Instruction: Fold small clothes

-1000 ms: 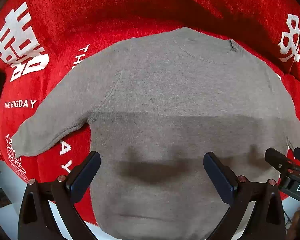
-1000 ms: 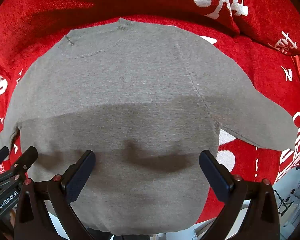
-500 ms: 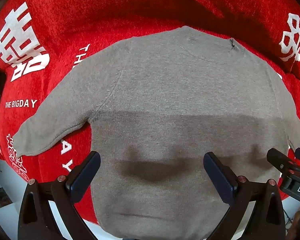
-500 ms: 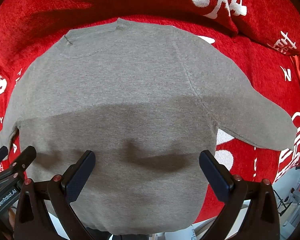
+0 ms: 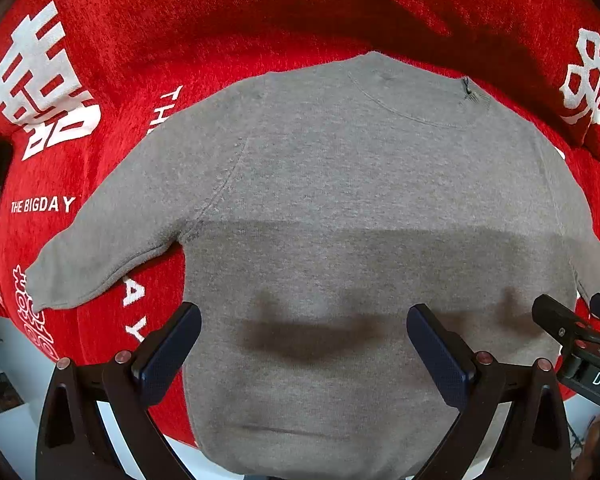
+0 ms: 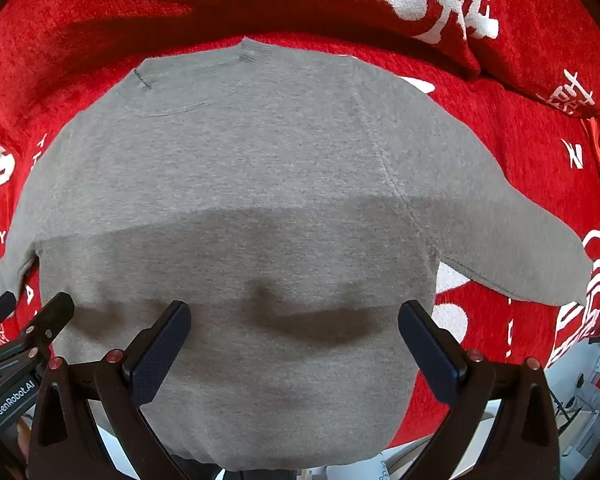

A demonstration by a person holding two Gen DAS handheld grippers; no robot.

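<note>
Both tools hang just above the near end of the garment, side by side. The left gripper [image 5: 304, 344] has its jaws spread wide with nothing between them, and the right gripper [image 6: 294, 340] is the same, spread and empty. Each one shows at the edge of the other's view, so they sit close together over the lower body of the top.

Under them lies a small grey sweatshirt [image 5: 340, 208], spread flat and face up on a red plush blanket [image 5: 220, 20] printed with white characters and lettering. The neckline points away from the grippers and the hem [image 6: 284, 456] is nearest, hanging slightly over the blanket's front edge. Its two sleeves splay out and down, the left sleeve [image 5: 112, 248] on one side and the right sleeve [image 6: 512, 248] on the other.

It looks like a soft, light knit that will drape and sag the moment it is lifted, with no stiffness to hold a crease by itself. It should not slip much on the fuzzy blanket. I would take it at a sleeve cuff or a shoulder seam, or at the two hem corners, pinching a single edge so the layers do not bunch. The fabric is plain, smooth, with raglan seams and a ribbed collar [image 6: 188, 76].
</note>
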